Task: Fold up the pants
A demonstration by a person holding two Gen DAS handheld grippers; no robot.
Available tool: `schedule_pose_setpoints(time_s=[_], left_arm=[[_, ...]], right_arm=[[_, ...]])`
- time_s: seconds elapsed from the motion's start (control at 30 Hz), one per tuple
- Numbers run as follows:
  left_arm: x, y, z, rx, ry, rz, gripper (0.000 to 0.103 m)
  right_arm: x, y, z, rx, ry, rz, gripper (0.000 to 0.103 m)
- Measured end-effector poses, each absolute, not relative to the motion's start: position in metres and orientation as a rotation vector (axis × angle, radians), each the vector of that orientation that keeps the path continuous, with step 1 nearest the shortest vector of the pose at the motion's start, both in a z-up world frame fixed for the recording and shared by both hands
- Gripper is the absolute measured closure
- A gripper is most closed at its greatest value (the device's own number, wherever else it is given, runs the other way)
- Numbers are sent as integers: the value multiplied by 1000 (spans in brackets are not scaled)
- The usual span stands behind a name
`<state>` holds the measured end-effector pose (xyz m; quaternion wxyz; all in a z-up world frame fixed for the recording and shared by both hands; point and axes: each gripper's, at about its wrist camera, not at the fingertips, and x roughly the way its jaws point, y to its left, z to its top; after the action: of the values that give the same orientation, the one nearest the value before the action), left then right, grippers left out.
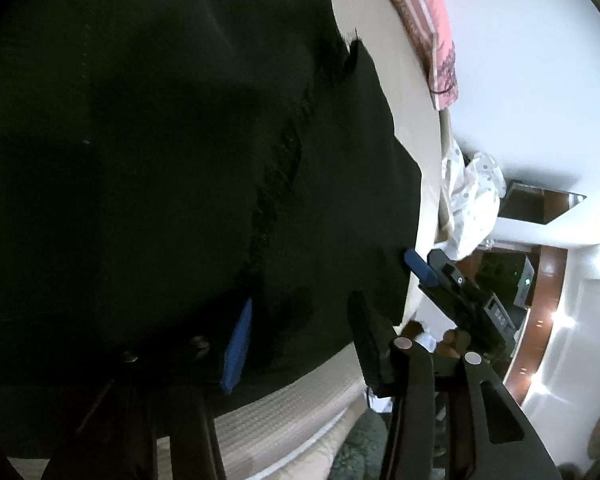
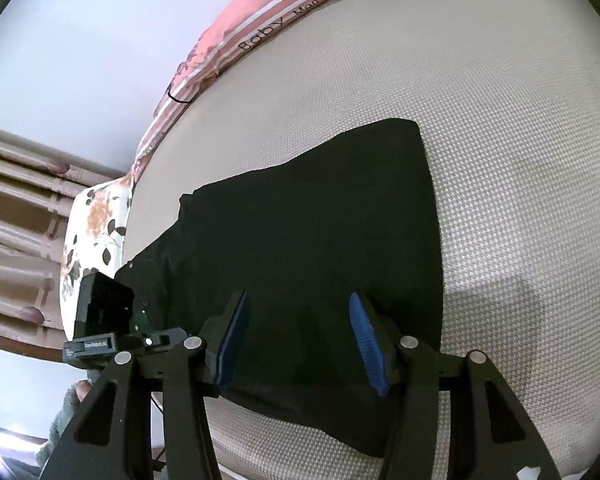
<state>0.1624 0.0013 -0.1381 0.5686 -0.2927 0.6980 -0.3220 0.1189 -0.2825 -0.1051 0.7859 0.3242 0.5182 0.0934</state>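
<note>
Left wrist view. Black pants: spread flat over a beige textured mattress, filling most of the frame. Left gripper: jaws part open, blue pad on one side and dark finger on the other, the pants' near edge lying between them; contact with the pads cannot be told. Right gripper: at the pants' far edge.

Right wrist view. Pants: lying flat on the mattress, pink striped bedding beyond. Right gripper: jaws part open, the pants' near portion between the blue pads, no pinch visible.
</note>
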Motion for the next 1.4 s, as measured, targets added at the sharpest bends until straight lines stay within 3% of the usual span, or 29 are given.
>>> schedule_pose_setpoints(time_s=[0.1, 0.17, 0.37, 0.4, 0.43, 0.47, 0.53, 0.77, 1.0, 1.13, 1.23, 1.4], left_arm=[[160, -4, -140, -694, 1670, -776, 63], [157, -11, -146, -698, 1702, -782, 74], [166, -20, -145, -730, 1646, -771, 76], [167, -21, -144, -721, 1636, -765, 79], [166, -24, -140, -675, 1613, -753, 92], [164, -25, -135, -628, 1589, -742, 97], [159, -27, -127, -589, 1547, -746, 98], [138, -14, -97, -507, 1417, -750, 98], [140, -8, -121, -444, 1455, -673, 97], [136, -15, -97, -246, 1385, -646, 83], [134, -11, -75, -123, 1276, -620, 82], [150, -25, -51, -20, 1117, -592, 67]], right_arm=[[118, -286, -107, 712, 1117, 201, 51], [117, -286, -108, 717, 1118, 201, 51], [116, -283, -108, 702, 1120, 201, 51], [116, -283, -108, 701, 1121, 197, 51], [115, -282, -107, 702, 1122, 193, 51], [115, -282, -107, 700, 1122, 192, 51], [113, -282, -106, 689, 1122, 188, 51], [110, -271, -105, 651, 1135, 199, 50], [114, -251, -119, 549, 1175, 182, 48], [117, -243, -111, 446, 1191, 185, 48], [123, -243, -95, 362, 1125, 154, 48], [150, -250, -83, 267, 1063, 80, 52]])
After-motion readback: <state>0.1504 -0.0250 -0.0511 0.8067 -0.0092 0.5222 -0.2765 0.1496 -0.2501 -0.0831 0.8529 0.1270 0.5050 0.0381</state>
